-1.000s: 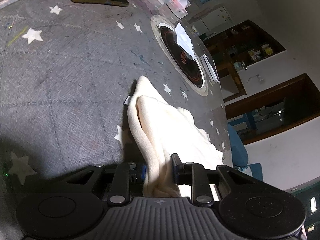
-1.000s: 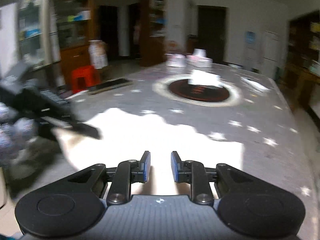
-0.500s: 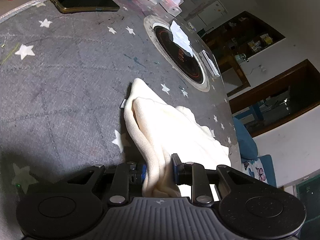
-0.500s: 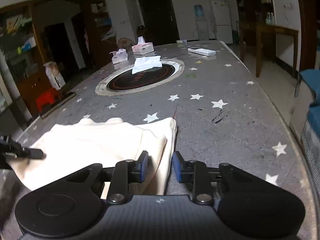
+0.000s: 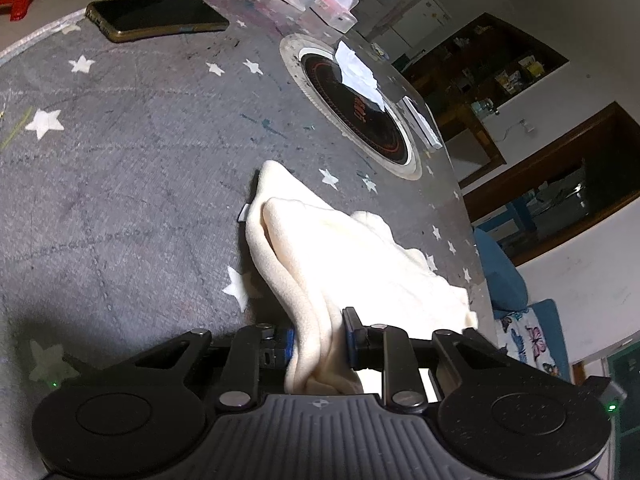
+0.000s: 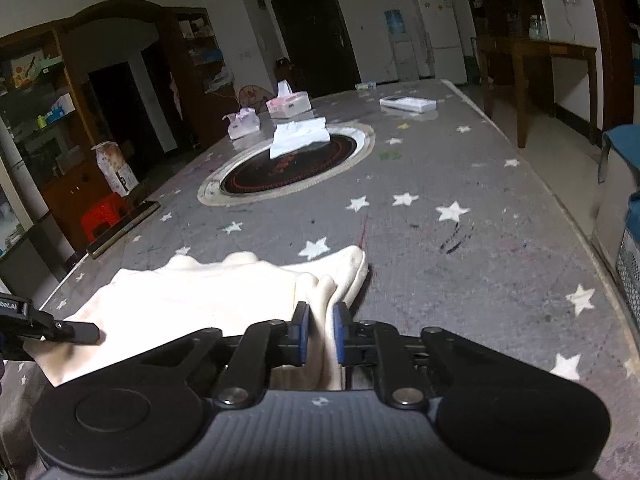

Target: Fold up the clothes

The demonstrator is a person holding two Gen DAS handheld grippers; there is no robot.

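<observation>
Much of the near end of the star-printed grey tablecloth (image 6: pixel 460 184) is covered by a cream garment (image 6: pixel 208 292), loosely doubled over with rumpled edges. One bunched edge is pinched in the closed left gripper (image 5: pixel 319 334), another in the closed right gripper (image 6: pixel 319 330); bare cloth is seen beyond, up to the round inset cooktop (image 6: pixel 292 164).

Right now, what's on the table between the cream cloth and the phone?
Nothing: the left wrist view shows only bare grey star-print tablecloth between the cream cloth and the phone.

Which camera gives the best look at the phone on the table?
The left wrist view. The phone lies flat there, whole and unobstructed, near the table's far edge. The right wrist view shows only its thin side edge at the table's left edge.
</observation>
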